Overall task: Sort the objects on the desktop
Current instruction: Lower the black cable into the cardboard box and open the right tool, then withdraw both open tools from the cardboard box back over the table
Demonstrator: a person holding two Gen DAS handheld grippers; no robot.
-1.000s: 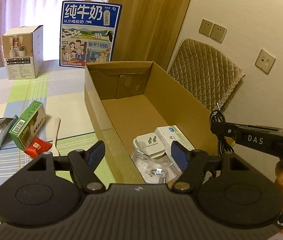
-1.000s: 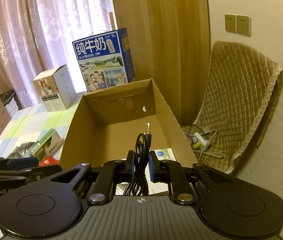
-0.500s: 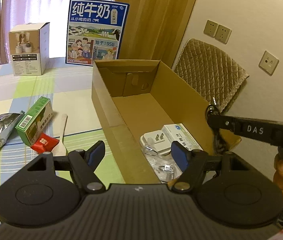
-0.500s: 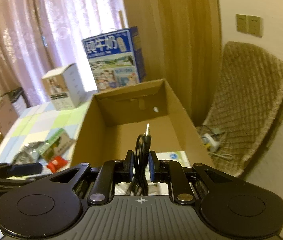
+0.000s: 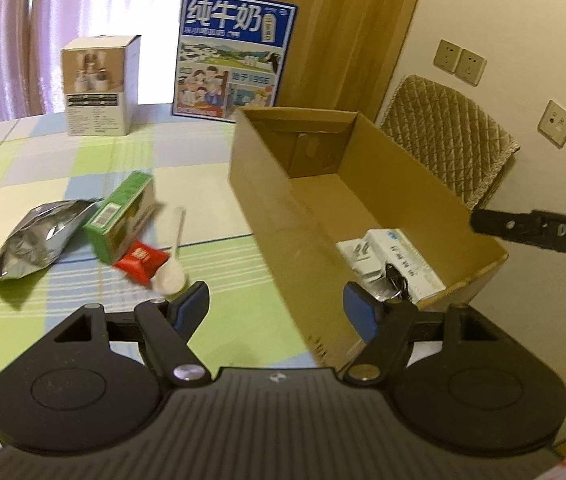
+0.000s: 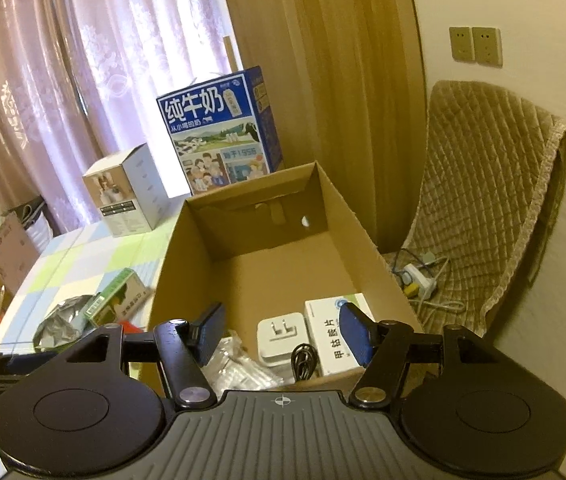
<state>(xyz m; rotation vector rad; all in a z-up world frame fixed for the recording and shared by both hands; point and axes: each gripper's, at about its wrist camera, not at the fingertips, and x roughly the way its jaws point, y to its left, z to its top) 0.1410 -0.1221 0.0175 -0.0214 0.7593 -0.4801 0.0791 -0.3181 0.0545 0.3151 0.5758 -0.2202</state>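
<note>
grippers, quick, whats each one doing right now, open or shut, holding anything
Left tool: open, holding nothing, above the table beside the cardboard box.
Right tool: open, holding nothing; the black cable lies in the box below it.

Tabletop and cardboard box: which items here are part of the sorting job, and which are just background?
Part of the job:
- cardboard box
- already inside: black cable, white plug adapter, white medicine box, clear plastic bag
- on the table: silver pouch, green box, red packet, white spoon

Background:
- milk carton
- white product box
- quilted chair
</note>
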